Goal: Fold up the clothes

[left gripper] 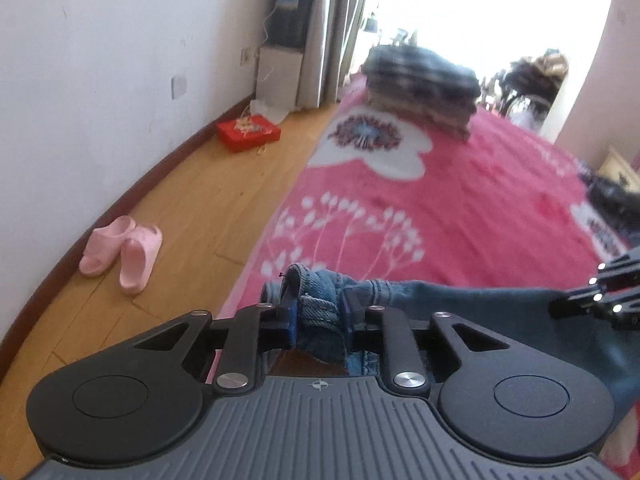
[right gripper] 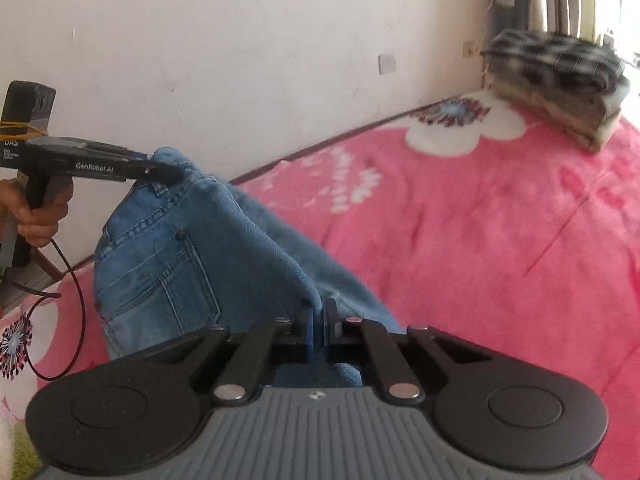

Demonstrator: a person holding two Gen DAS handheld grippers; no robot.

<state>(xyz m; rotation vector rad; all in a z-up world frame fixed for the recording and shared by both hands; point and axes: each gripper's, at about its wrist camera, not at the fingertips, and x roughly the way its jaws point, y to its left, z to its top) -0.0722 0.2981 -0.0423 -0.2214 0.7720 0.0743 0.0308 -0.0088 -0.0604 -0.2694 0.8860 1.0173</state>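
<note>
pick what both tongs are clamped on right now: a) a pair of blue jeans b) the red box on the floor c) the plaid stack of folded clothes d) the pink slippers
a: the left tongs pinch a bunched fold of the blue jeans, and the right tongs are shut on another fold of the same denim, while the plaid stack, slippers and red box lie untouched.

Black claw (left gripper: pixel 320 316), silver screws, ribbed grey body, white "GenRobot.AI" lettering
</note>
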